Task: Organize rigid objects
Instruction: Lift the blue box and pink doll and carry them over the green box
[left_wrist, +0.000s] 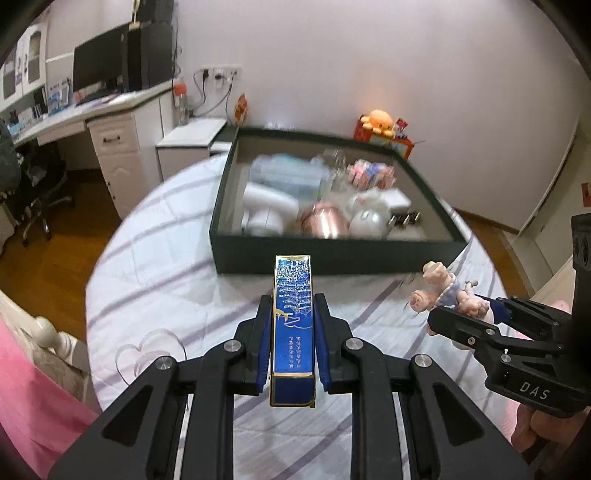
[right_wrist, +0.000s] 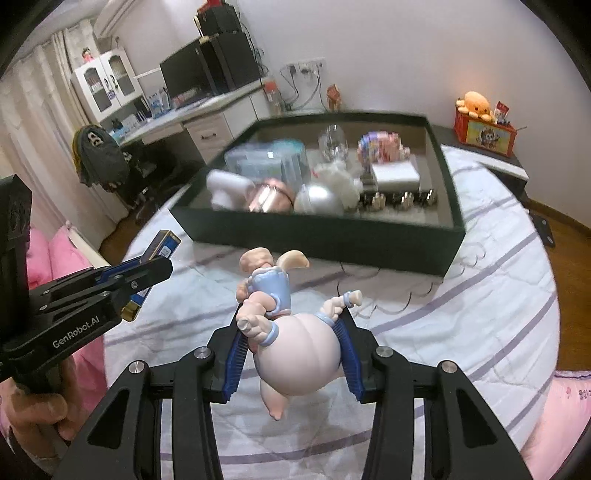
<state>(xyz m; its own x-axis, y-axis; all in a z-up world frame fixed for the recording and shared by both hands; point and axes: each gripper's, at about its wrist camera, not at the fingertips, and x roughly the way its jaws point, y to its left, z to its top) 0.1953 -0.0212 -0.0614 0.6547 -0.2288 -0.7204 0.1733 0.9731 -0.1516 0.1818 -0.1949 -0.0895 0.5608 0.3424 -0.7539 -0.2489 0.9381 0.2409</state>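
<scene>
Left tongs (left_wrist: 293, 332) clamped a slim blue box (left_wrist: 293, 325) lengthwise. Right tongs (right_wrist: 291, 354) gripped a pig figurine (right_wrist: 295, 354) by its round belly. Both hung above the bed (right_wrist: 480, 314), short of the dark tray (right_wrist: 317, 236), probably bound for it.

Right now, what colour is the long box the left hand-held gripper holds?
Shiny blue long box, gold-edged; clearest in left wrist view.

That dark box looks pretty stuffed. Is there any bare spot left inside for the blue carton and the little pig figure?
The dark box is crowded on its left and middle: white bottle, copper cup, silver ball. Bare floor shows along the right wall, beside the white block, and in a thin strip before the metal clips. The striped sheet around the box is open too.
</scene>
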